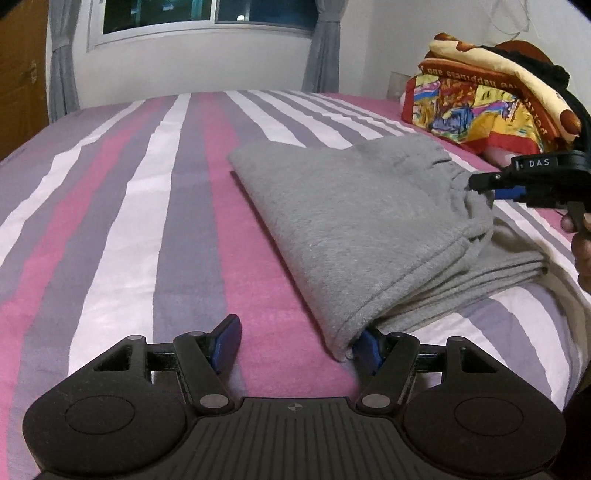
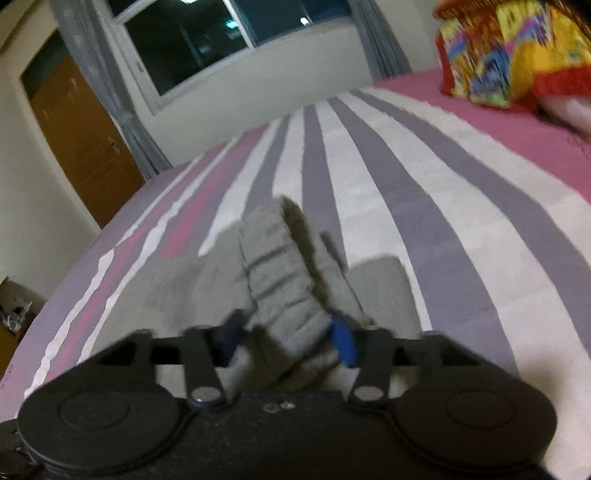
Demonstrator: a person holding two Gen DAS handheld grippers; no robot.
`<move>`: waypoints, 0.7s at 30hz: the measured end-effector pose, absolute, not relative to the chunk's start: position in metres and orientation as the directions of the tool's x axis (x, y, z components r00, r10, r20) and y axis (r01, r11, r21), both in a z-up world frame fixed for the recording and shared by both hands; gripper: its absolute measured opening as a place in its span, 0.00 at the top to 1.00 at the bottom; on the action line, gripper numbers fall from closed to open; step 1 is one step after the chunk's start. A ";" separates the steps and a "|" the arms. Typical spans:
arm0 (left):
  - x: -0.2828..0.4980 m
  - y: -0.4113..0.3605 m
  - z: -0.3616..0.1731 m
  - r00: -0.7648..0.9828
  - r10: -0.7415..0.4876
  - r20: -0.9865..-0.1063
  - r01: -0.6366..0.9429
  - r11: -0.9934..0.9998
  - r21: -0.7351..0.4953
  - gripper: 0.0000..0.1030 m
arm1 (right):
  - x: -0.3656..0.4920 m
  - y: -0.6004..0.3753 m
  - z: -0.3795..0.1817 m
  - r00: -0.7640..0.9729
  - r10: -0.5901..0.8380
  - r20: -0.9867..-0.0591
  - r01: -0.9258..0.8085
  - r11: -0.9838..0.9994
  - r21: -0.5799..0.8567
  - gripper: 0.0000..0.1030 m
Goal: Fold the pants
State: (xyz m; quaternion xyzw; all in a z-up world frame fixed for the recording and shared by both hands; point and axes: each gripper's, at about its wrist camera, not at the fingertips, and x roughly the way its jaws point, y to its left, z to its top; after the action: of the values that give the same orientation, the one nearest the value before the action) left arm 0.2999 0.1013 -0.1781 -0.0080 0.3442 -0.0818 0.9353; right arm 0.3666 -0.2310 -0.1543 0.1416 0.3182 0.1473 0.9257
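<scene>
Folded grey pants (image 1: 351, 221) lie on the bed (image 1: 147, 206); left gripper (image 1: 299, 341) spread wide, right gripper (image 2: 288, 338) clamps the waistband (image 2: 280, 273).

Dim indoor light, dark window (image 1: 207, 14), fisheye bending at edges, right wrist view motion-blurred.

The pants (image 1: 343, 218) are grey knit cloth, matt and softly fuzzy, with a ribbed, gathered waistband (image 2: 284, 280). The bed (image 1: 147, 206) wears a smooth woven sheet, matt and lightly creased. The left tool (image 1: 295, 341) is matt black plastic with ridged housing, dull metal pivot pins and blue pads (image 1: 227, 341), probably rubber. The right tool (image 2: 286, 338) looks alike, though blurred. The quilt (image 1: 480, 107) is printed cloth with a slight sheen. The door (image 2: 81, 147) is wood, semi-gloss. The curtain (image 1: 62, 70) is thin grey fabric.
</scene>
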 end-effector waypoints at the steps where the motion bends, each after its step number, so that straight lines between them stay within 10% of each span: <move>1: 0.300 0.101 -0.179 0.749 -0.159 -0.643 0.146 0.987 -0.074 0.35 | 0.366 -0.231 -0.151 0.757 0.364 -0.543 -0.185 0.916 0.356 0.76; 8: 0.299 0.097 -0.177 0.748 -0.149 -0.646 0.139 0.988 -0.066 0.35 | 0.355 -0.262 -0.158 0.745 0.384 -0.546 -0.084 0.865 0.494 0.74; 10: 0.299 0.097 -0.176 0.745 -0.147 -0.651 0.140 0.988 -0.062 0.35 | 0.352 -0.272 -0.165 0.738 0.410 -0.536 -0.052 0.826 0.561 0.62; 12: 0.299 0.097 -0.176 0.746 -0.149 -0.649 0.140 0.988 -0.065 0.35 | 0.341 -0.277 -0.166 0.759 0.427 -0.491 -0.056 0.795 0.604 0.20; 19: 0.303 0.099 -0.179 0.740 -0.156 -0.654 0.134 0.987 -0.084 0.35 | 0.366 -0.261 -0.188 0.684 0.477 -0.552 -0.023 0.771 0.637 0.23; 21: 0.306 0.101 -0.180 0.734 -0.162 -0.660 0.132 0.987 -0.094 0.34 | 0.377 -0.255 -0.187 0.681 0.472 -0.561 -0.017 0.775 0.631 0.56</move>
State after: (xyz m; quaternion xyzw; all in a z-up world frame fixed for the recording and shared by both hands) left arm 0.3058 0.1008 -0.1799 -0.0205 0.3560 -0.0789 0.9309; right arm 0.3766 -0.2553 -0.1867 0.3039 0.3737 0.1413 0.8649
